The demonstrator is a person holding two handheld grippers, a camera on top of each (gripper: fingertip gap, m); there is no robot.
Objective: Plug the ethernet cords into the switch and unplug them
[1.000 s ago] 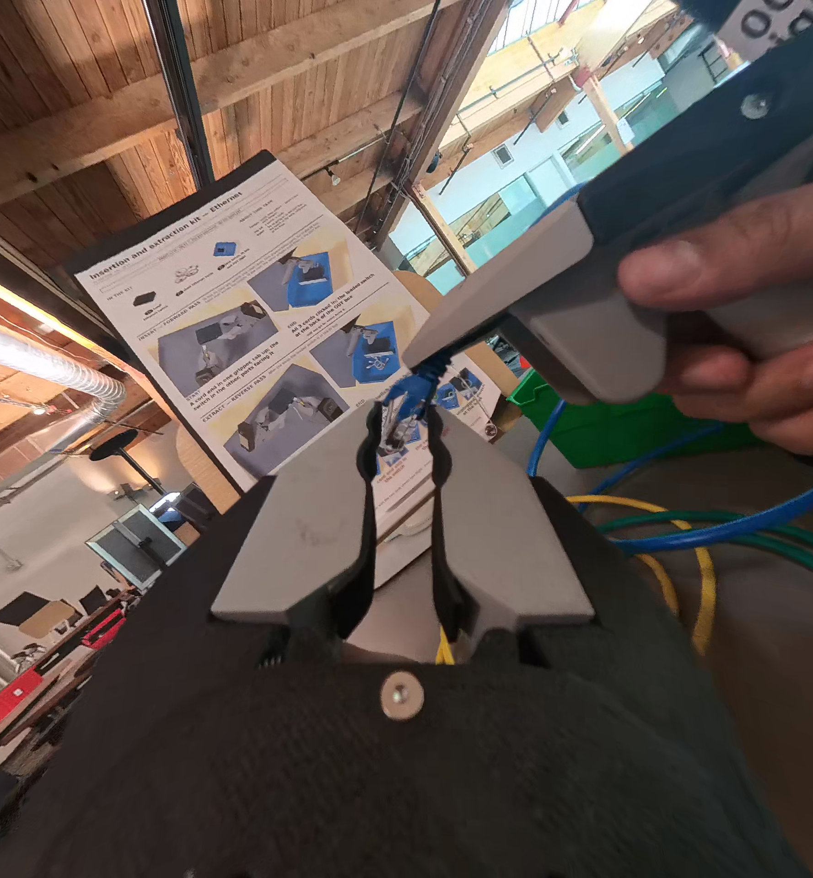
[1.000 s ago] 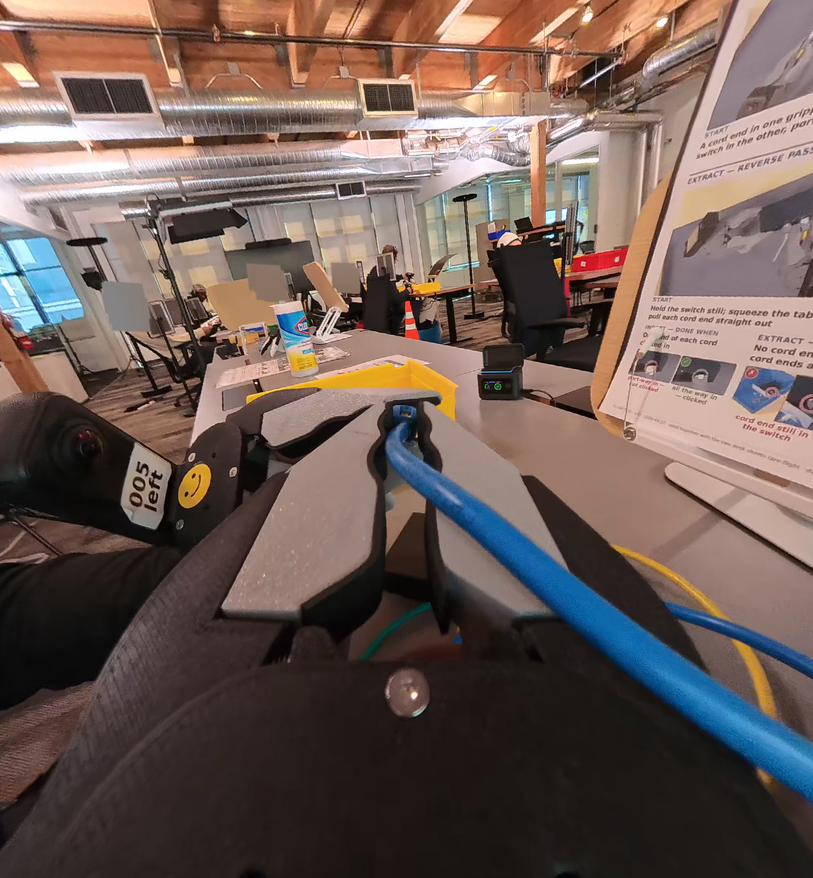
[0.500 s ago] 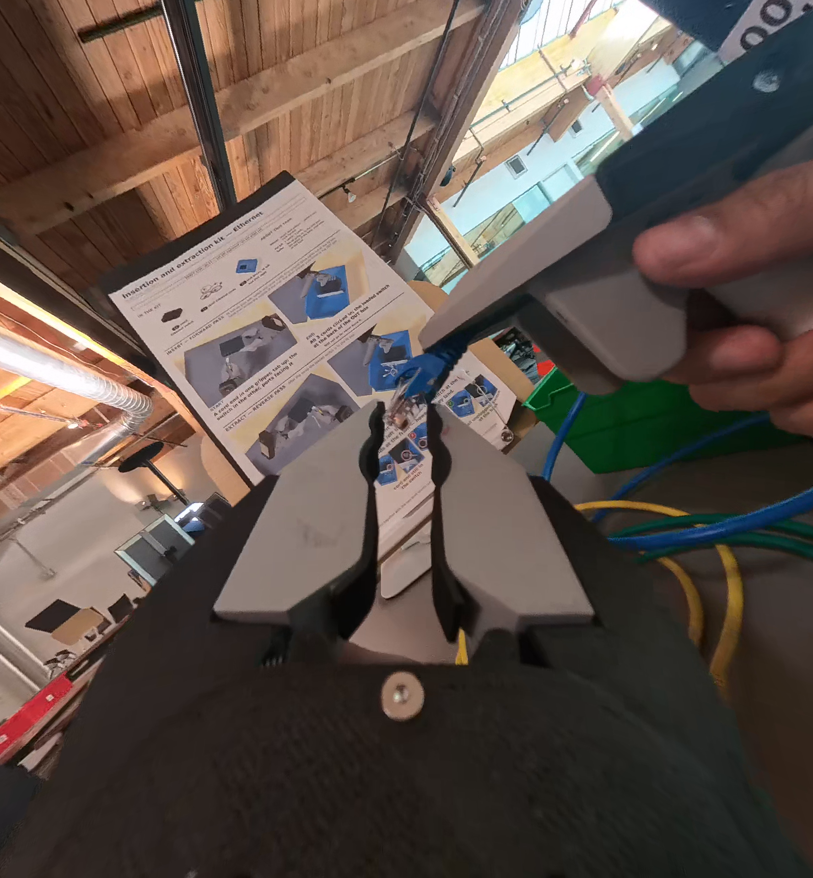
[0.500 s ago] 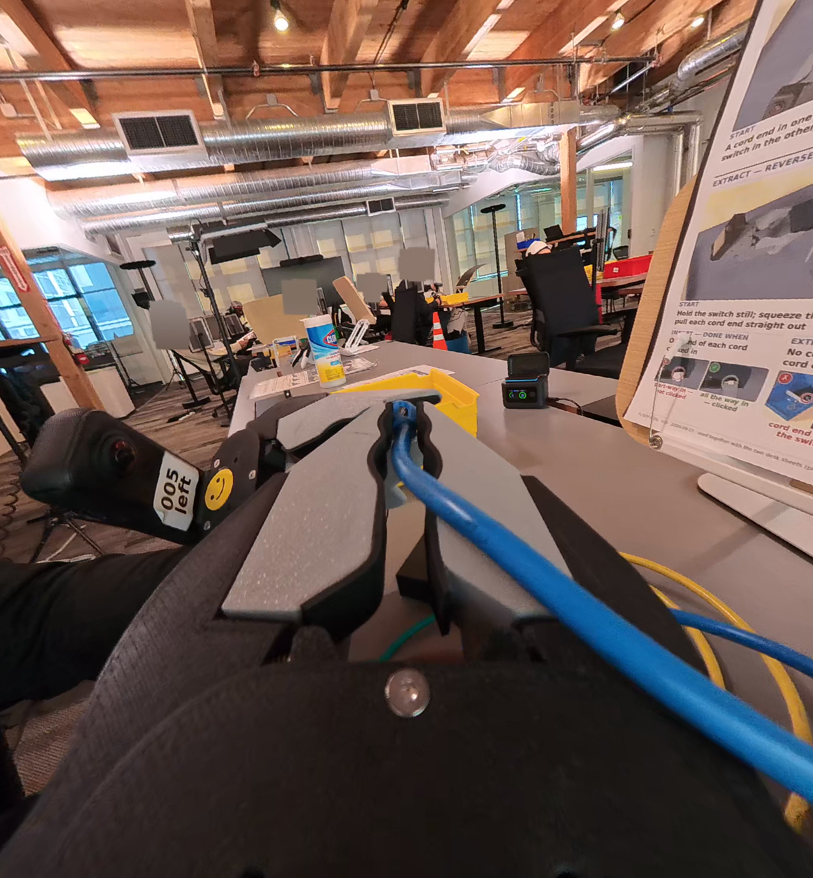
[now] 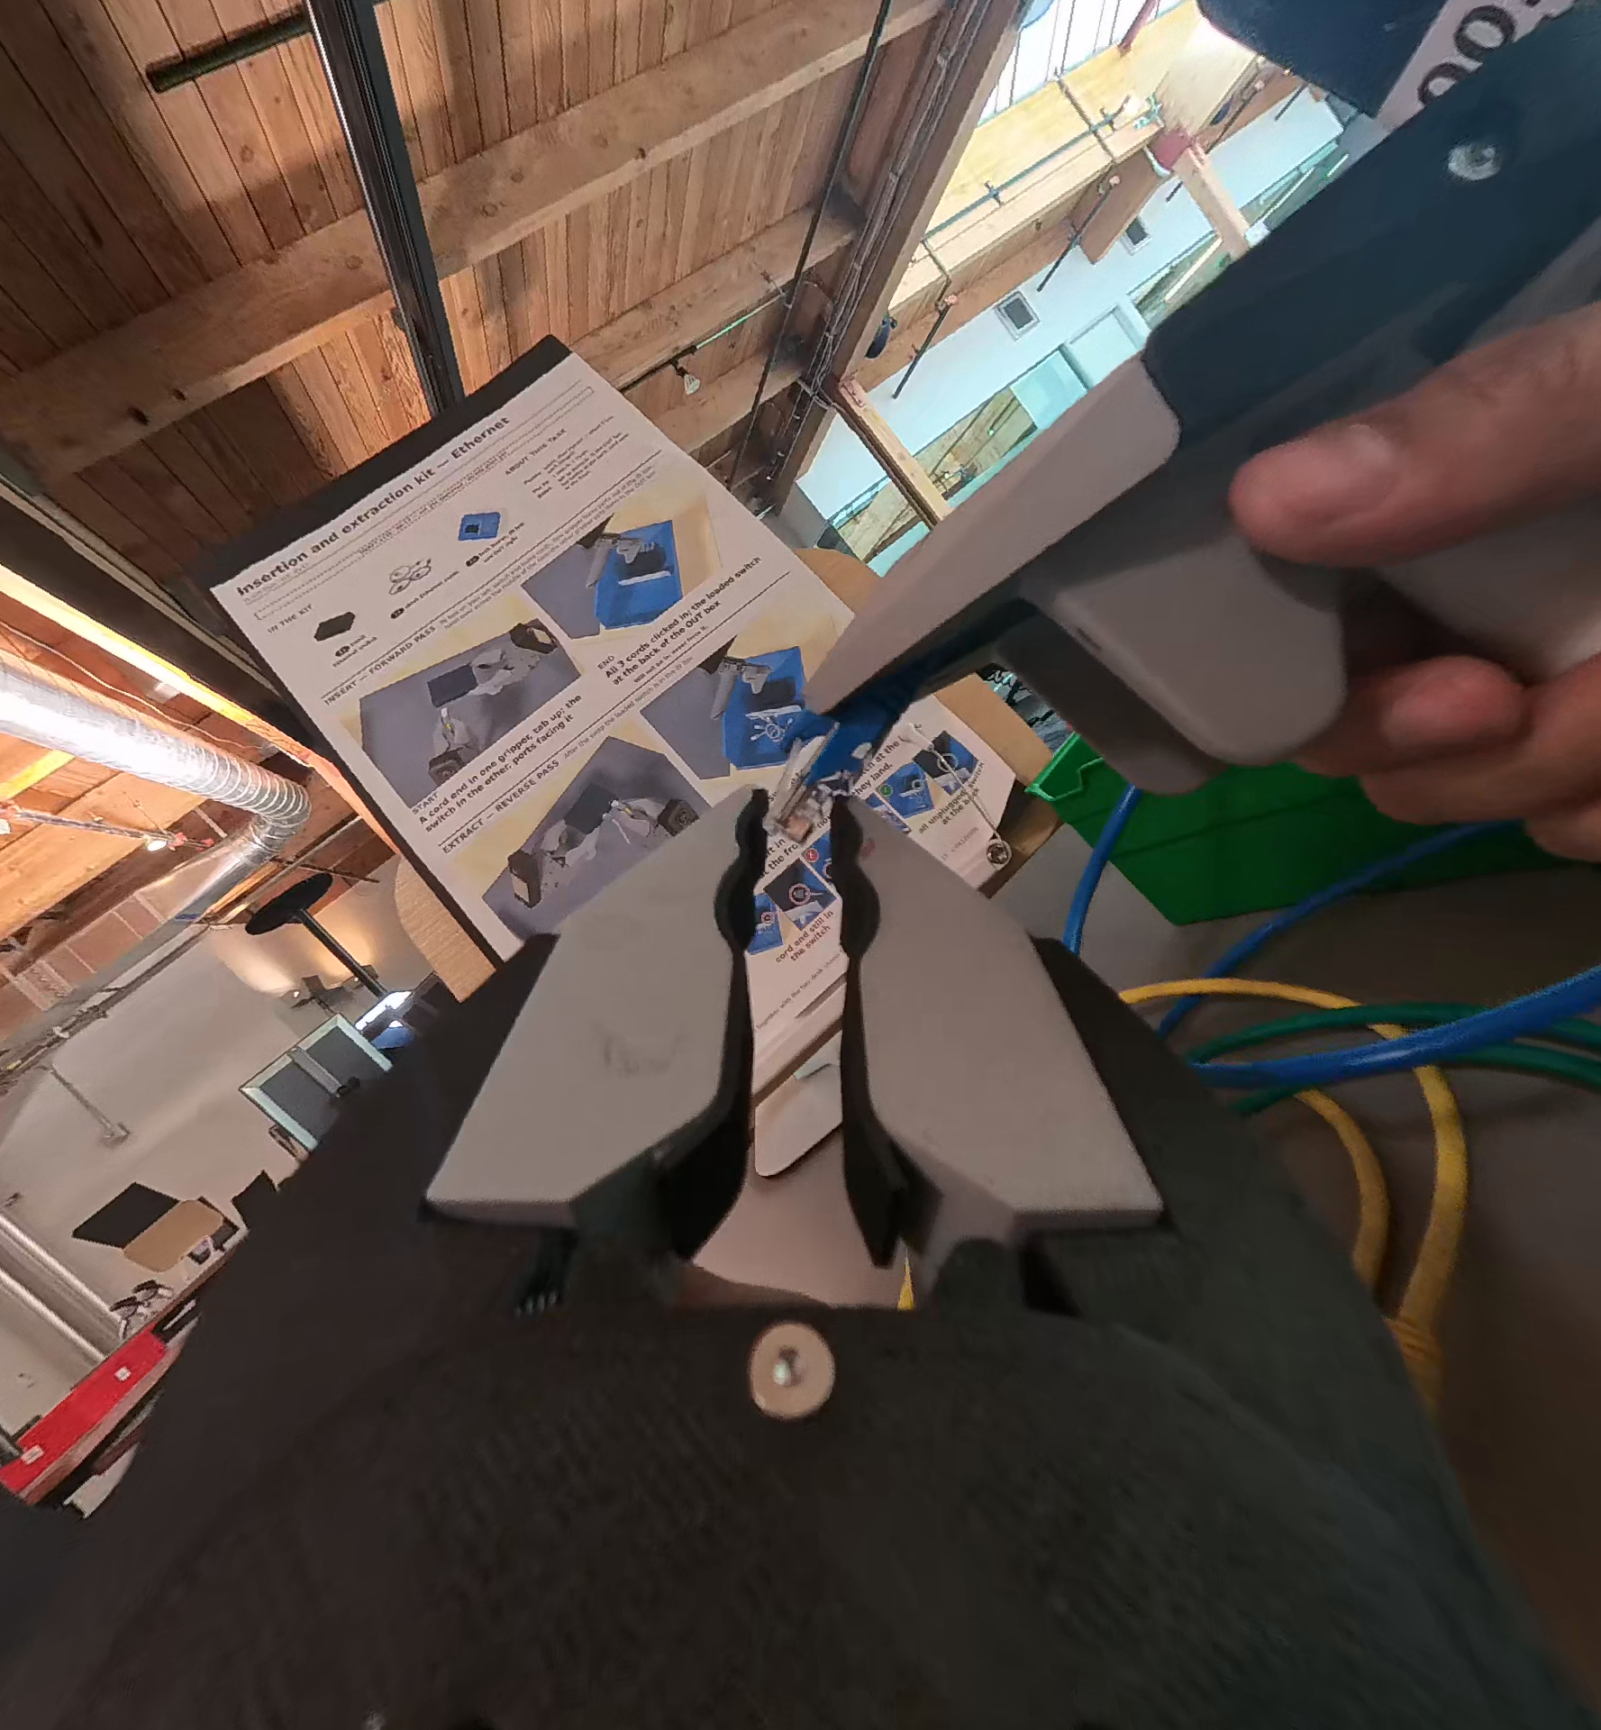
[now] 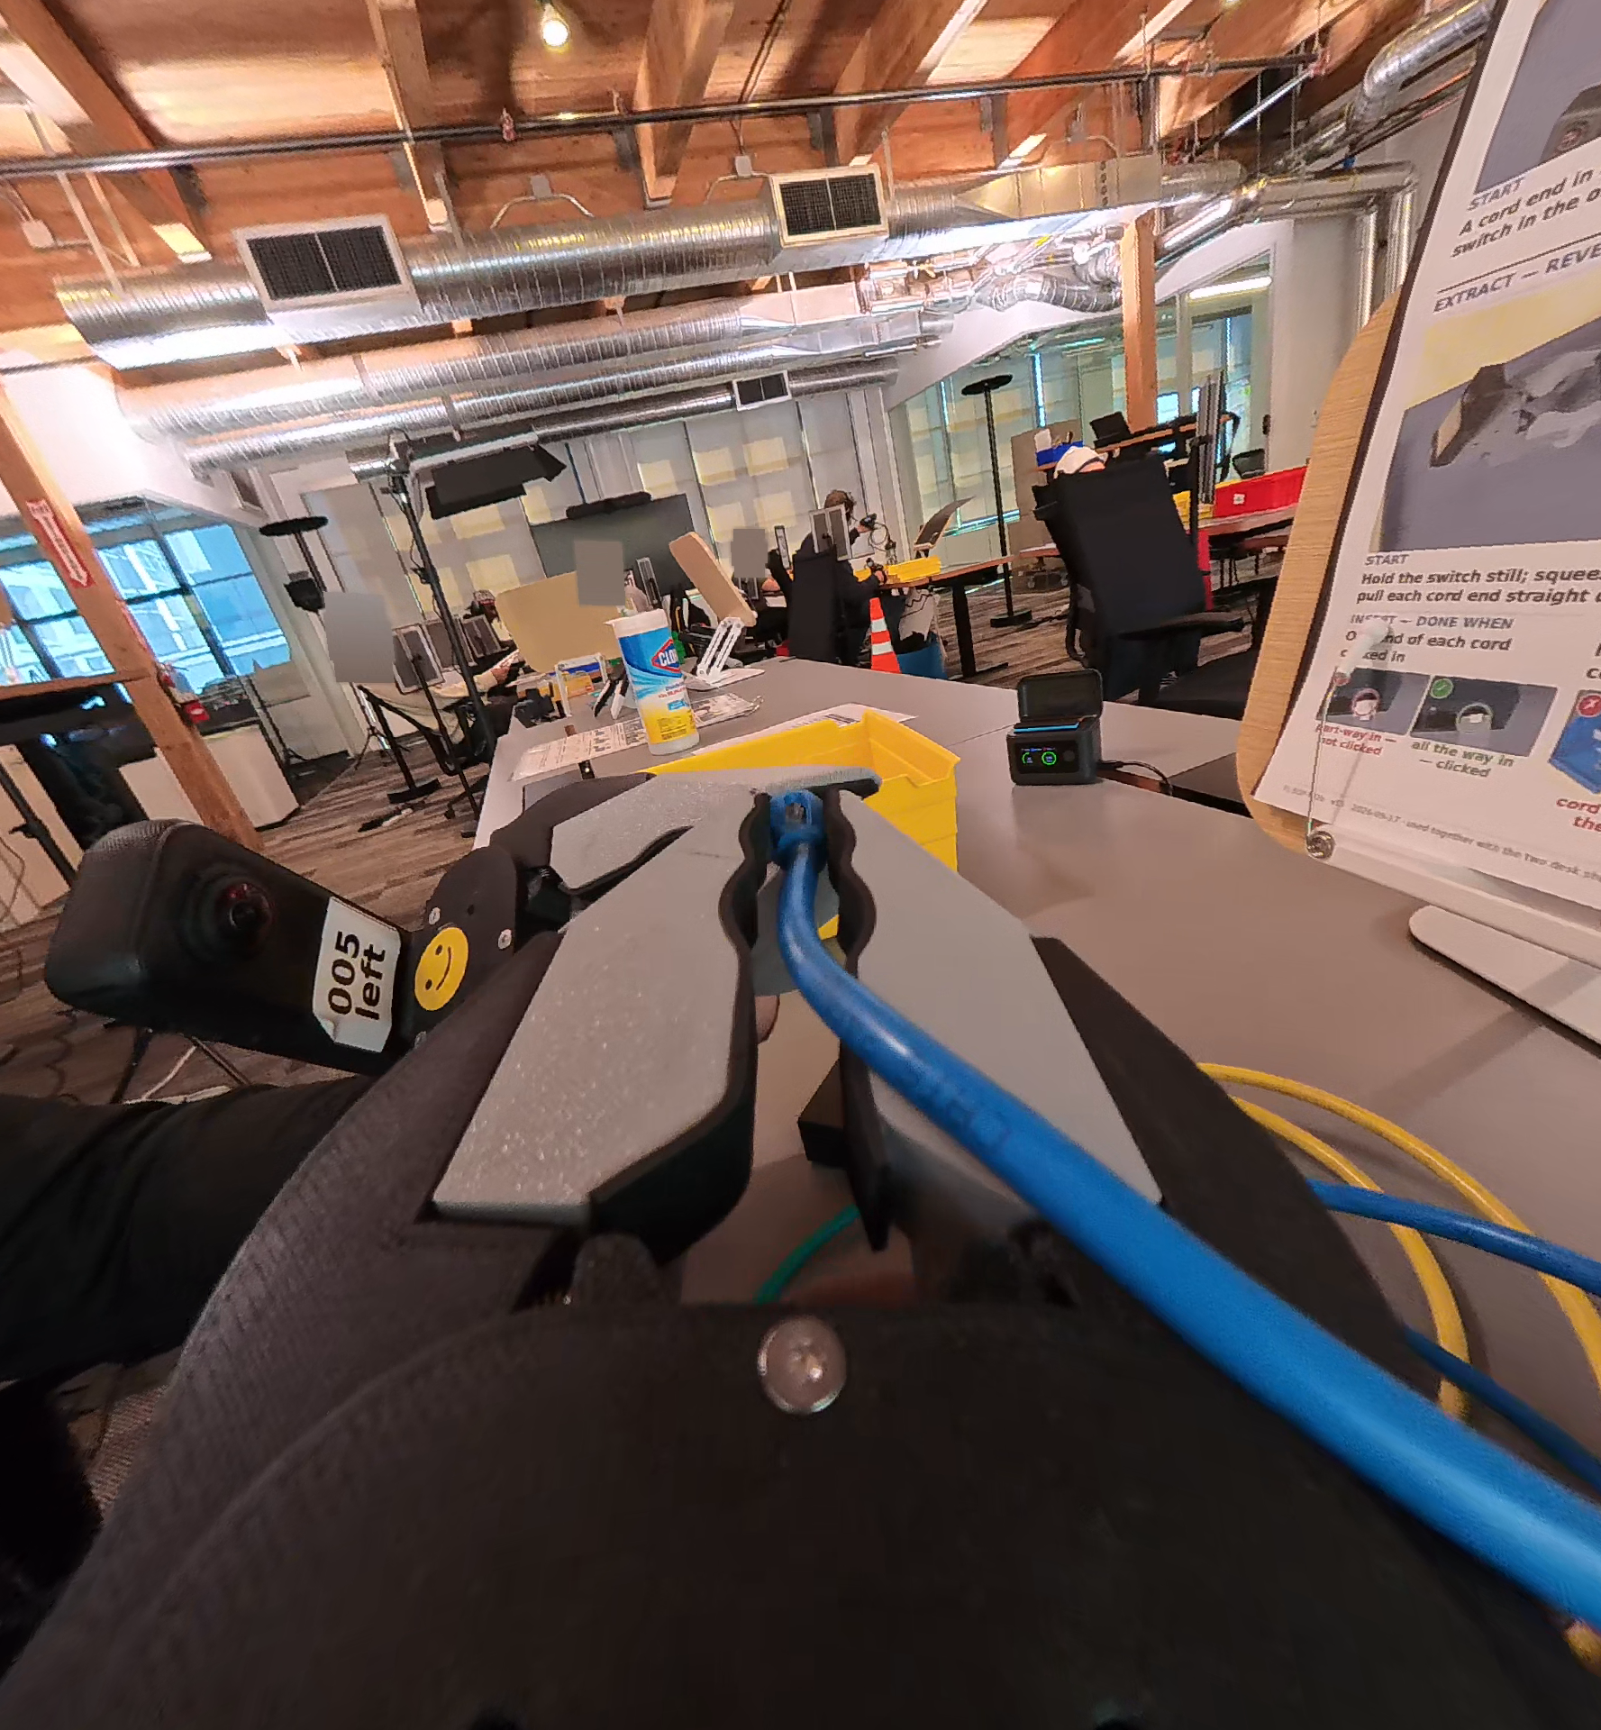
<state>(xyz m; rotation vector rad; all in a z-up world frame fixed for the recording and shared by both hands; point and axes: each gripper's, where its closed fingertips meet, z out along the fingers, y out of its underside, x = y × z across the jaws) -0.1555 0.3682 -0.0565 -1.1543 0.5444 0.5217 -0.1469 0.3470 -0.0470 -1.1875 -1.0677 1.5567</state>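
Note:
My right gripper [image 6: 796, 810] is shut on the blue ethernet cord [image 6: 1012, 1142] just behind its plug. In the left wrist view it reaches in from the upper right, held by a hand [image 5: 1480, 580]. The cord's clear plug [image 5: 798, 813] points down at the tips of my left gripper [image 5: 804, 824], whose jaws stand close together with a narrow slit and nothing visibly gripped. The left gripper's finger [image 6: 647, 828] lies just under the right gripper's tips. A black box corner [image 6: 829, 1133], perhaps the switch, shows below the right gripper.
An instruction sheet on a stand [image 5: 515, 674] rises just behind the grippers. A green bin [image 5: 1246, 843] stands at the right. Yellow [image 5: 1433, 1170] and green [image 5: 1433, 1030] cords loop on the grey table. A yellow bin [image 6: 909, 758] and small black device [image 6: 1054, 740] sit farther off. Only a small space, under 4 cm, lies between the two pairs of fingers.
The plug has slid from between the left gripper's tips out to their very ends. Both grippers have tilted slightly. Neither jaw gap has changed.

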